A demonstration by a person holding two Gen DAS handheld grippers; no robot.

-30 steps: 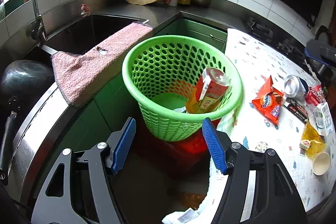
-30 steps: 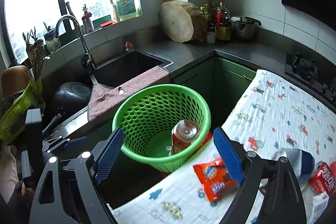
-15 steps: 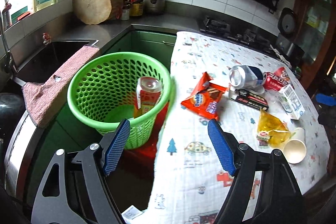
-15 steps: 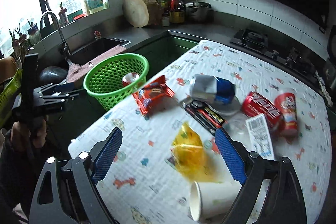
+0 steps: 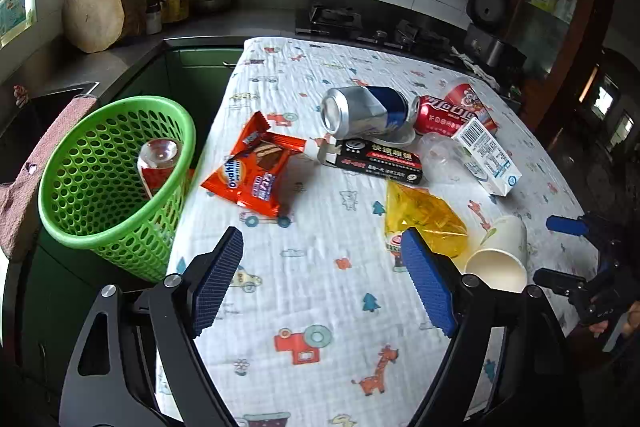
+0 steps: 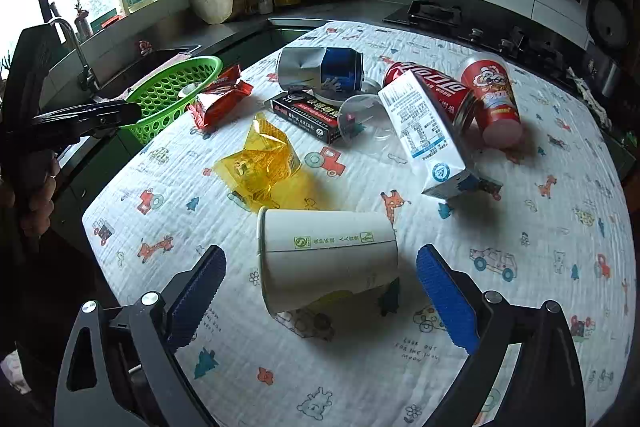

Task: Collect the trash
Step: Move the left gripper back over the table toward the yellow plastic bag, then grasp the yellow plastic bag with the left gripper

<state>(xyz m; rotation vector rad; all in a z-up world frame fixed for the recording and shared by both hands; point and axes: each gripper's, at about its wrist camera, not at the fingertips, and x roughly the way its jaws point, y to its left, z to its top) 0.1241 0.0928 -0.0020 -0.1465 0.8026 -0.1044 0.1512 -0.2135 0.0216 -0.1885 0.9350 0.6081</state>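
— Beside the table (image 5: 320,307), at far left: what sits there?

— A green basket (image 5: 100,227) on the floor side of the table edge, with a red-labelled bottle (image 5: 158,163) standing inside it — the one piece of trash already collected. A pink towel (image 5: 24,187) hangs just left of it.

— And on the patterned cloth?

— From the left: an orange snack wrapper (image 5: 252,175), a dented silver-and-blue can (image 5: 364,111) lying over a black box (image 5: 380,159), a red can (image 5: 444,115) and a red cup (image 6: 494,99) on their sides, a clear plastic cup (image 6: 360,119), a white-and-blue carton (image 5: 486,151), a crumpled yellow wrapper (image 5: 424,219) and a white paper cup (image 6: 328,259) tipped over.

— The left gripper (image 5: 320,283)?

— Its blue fingers have just been spreading and hold nothing; bare cloth lies between them, the yellow wrapper just behind the right-hand one.

— The right gripper (image 6: 320,295)?

— Also released, its fingers having just widened. The paper cup lies between them, touched by neither pad.
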